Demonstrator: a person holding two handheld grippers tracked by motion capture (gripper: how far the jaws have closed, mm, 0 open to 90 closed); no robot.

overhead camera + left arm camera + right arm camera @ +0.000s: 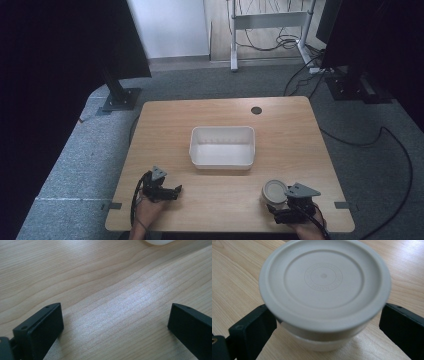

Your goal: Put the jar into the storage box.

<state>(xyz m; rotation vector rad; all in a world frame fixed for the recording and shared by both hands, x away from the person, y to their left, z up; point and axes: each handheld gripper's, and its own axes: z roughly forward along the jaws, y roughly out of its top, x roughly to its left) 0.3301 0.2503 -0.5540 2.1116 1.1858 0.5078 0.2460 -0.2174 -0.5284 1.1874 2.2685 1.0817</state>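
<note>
Pale wood table (pixel 225 115) carries a white tub (pixel 222 146) at its middle and, near the front right edge, a round lidded container (pixel 324 290) sitting between the right gripper (pixel 327 322)'s jaws, which stand spread on either side of it without clearly pressing in. The left gripper (pixel 115 322) rests at the front left, jaws wide apart over bare wood.
</note>
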